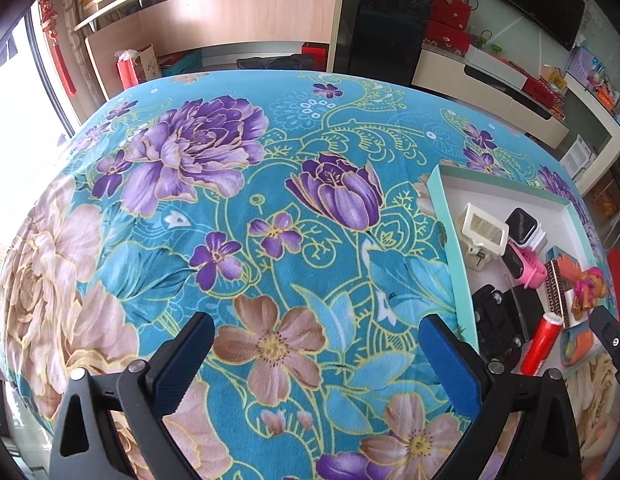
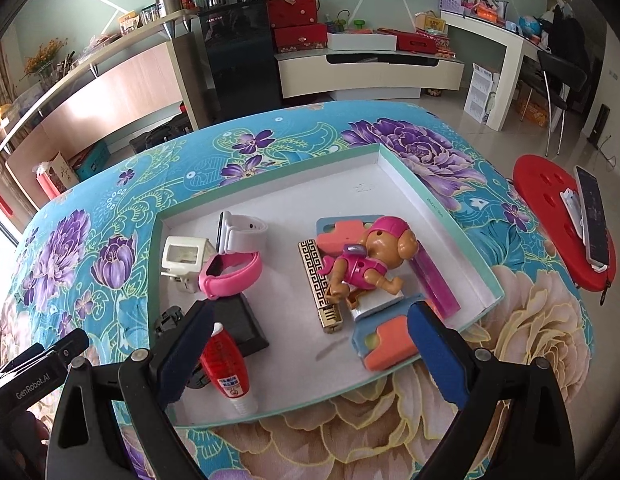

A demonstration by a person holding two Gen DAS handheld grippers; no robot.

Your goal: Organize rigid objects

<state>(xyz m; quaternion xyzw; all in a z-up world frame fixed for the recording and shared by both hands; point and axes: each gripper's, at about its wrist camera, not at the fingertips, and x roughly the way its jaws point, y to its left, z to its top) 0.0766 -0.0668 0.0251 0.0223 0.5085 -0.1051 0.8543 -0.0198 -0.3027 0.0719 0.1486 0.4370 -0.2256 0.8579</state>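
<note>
A shallow teal-rimmed tray (image 2: 442,208) with a white floor lies on the floral cloth. In it are a toy dog in pink (image 2: 370,264), a gold patterned lighter (image 2: 320,280), a pink watch (image 2: 230,274), a white watch (image 2: 244,232), a cream square clip (image 2: 182,258), a black box (image 2: 246,326), a red tube (image 2: 224,364), a purple bar (image 2: 434,280) and blue-and-orange pieces (image 2: 384,346). My right gripper (image 2: 310,308) hovers open over the tray's near edge, holding nothing. My left gripper (image 1: 316,320) is open over bare cloth, left of the tray (image 1: 450,236).
The table wears a turquoise floral cloth (image 1: 230,200). A red stool (image 2: 550,208) with a phone (image 2: 594,216) on it stands to the right of the table. Shelves, a black cabinet (image 2: 238,56) and a low white TV unit (image 2: 370,68) lie beyond the far edge.
</note>
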